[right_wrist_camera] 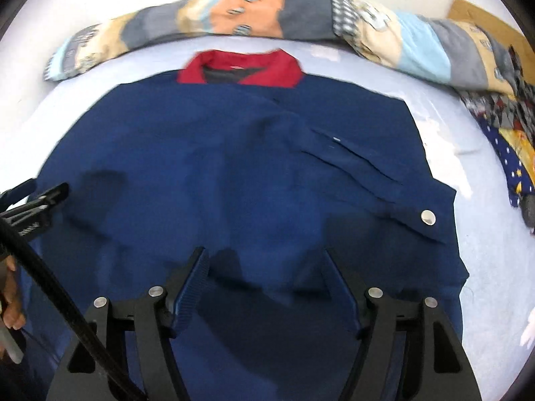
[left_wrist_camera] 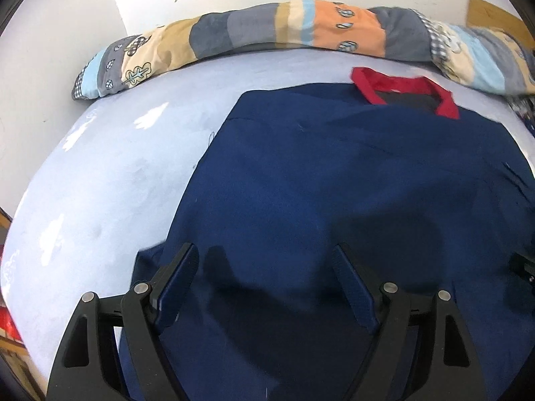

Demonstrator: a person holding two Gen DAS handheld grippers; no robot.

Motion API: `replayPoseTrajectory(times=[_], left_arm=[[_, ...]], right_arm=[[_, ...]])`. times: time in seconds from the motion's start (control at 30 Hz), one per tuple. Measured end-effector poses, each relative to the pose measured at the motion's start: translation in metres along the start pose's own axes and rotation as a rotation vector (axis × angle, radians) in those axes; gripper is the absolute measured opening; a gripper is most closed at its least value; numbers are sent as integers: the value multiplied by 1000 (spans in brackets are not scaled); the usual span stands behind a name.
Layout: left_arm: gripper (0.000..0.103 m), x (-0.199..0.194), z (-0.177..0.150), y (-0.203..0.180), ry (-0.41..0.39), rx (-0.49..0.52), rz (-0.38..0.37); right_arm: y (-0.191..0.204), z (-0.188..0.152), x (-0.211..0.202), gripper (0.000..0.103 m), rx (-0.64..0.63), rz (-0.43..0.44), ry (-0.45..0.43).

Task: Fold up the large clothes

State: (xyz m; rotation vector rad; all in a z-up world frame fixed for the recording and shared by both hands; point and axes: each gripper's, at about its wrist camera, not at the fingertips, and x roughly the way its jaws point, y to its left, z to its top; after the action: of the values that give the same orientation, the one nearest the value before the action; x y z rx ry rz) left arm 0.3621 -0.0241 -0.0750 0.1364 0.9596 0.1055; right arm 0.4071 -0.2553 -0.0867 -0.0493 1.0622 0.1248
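Bed carried the navy shirt across frame centre, red collar upper right; left gripper and right gripper hovered wide open, empty, so a one-layer pinch could skew the fold.

The navy shirt runs off the bottom edge in both views, hem unseen. The right wrist view is smeared, blurring the patchwork quilt. A patterned cloth is cut by the right edge.

text: none legible | labels: none | brands: none | numbers: none | signs: none
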Motion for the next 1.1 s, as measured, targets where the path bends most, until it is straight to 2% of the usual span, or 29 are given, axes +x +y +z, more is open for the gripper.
replayPoseTrajectory(times=[0.07, 0.13, 0.23, 0.33, 0.37, 0.53, 0.7, 0.77, 0.8, 0.87, 0.93, 1.1], left_arm=[[82, -14, -14, -2, 8, 16, 3], [82, -18, -29, -4, 34, 16, -32], [82, -2, -48, -10, 116, 43, -46], [83, 0, -51, -6, 113, 24, -60], [83, -3, -52, -4, 120, 14, -62], [83, -47, -67, 2, 45, 23, -63], [83, -68, -112, -1, 84, -5, -109], [83, -64, -132, -5, 122, 11, -121], [84, -62, -136, -7, 105, 33, -111], [84, -65, -139, -12, 66, 83, -85], [84, -68, -138, -9, 74, 79, -97], [84, -84, -141, 15, 88, 24, -110]], right_arm=[[19, -11, -14, 74, -49, 17, -7], [32, -21, -18, 74, -79, 38, 1], [41, -37, -8, 74, -110, 44, 60], [34, -43, 3, 81, -74, 59, 78], [31, -42, 1, 80, -65, 65, 75], [29, -52, -41, 80, -63, 104, 18], [37, -81, -56, 80, -62, 111, 37], [43, -98, -54, 80, -71, 112, 69], [45, -106, -49, 80, -82, 103, 84], [50, -122, -46, 82, -107, 78, 84], [50, -127, -48, 83, -117, 71, 66], [31, -144, -75, 82, -33, 151, 45]])
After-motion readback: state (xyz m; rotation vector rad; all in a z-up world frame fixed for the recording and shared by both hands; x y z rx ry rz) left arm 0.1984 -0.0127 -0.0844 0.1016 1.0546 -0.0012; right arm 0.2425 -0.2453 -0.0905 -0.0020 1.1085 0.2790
